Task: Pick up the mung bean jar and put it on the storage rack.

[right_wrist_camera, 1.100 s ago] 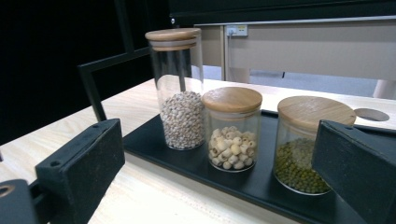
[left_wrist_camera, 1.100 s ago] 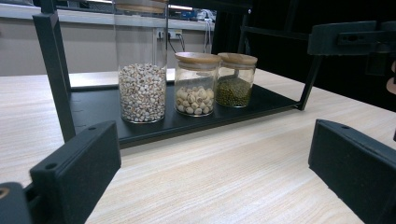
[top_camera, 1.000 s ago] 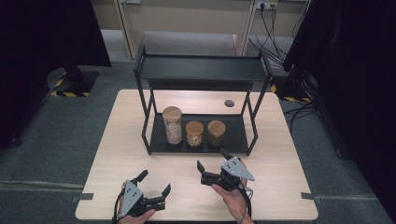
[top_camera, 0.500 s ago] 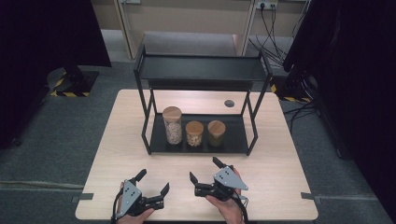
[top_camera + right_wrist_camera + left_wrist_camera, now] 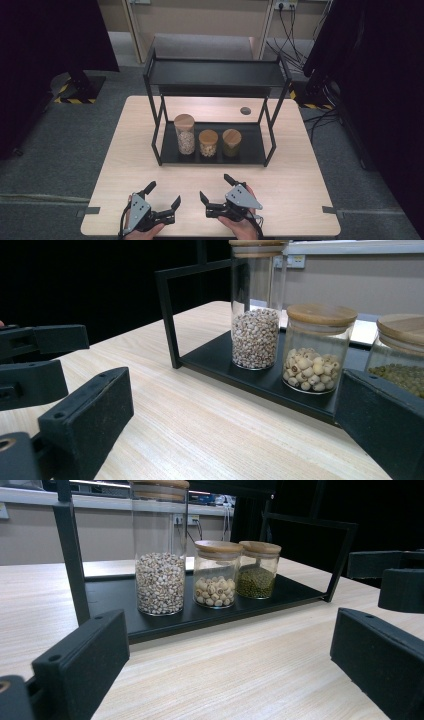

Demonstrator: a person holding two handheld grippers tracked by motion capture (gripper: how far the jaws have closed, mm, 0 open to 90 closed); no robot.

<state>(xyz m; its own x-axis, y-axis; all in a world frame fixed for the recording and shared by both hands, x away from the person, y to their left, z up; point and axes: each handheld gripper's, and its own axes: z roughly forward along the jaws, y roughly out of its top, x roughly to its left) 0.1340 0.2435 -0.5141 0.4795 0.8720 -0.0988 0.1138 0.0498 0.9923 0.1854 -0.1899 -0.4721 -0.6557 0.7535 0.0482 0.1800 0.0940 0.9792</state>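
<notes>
High view: a pale wooden table (image 5: 300,200) with a black two-tier metal rack (image 5: 215,75) standing toward its far side, and a person's two hands at the near edge, each holding a two-jaw gripper. The left gripper (image 5: 162,195) and the right gripper (image 5: 216,186) both rest low over the bare wood, well apart from the rack, each with its jaws spread wide and nothing between them. On the rack's lower shelf three glass jars with wooden lids stand upright in a row, just beside one another: a tall jar (image 5: 184,133) of small pale grains on the left, a short jar (image 5: 208,143) of larger cream-coloured seeds in the middle, and a short jar of green beans (image 5: 231,142) on the right. In the left gripper view the tall jar (image 5: 160,555) stands nearest that gripper's line of sight, and the right gripper's black jaws show at the right edge. In the right gripper view the jars sit ahead and to the right, with the green one partly behind a jaw. This looks like the starting step, a reach toward the jars not yet begun. The next move probably calls for one gripper to travel forward under the upper shelf, line its open jaws around a jar's body below the lid, and close without knocking the neighbouring jar.
</notes>
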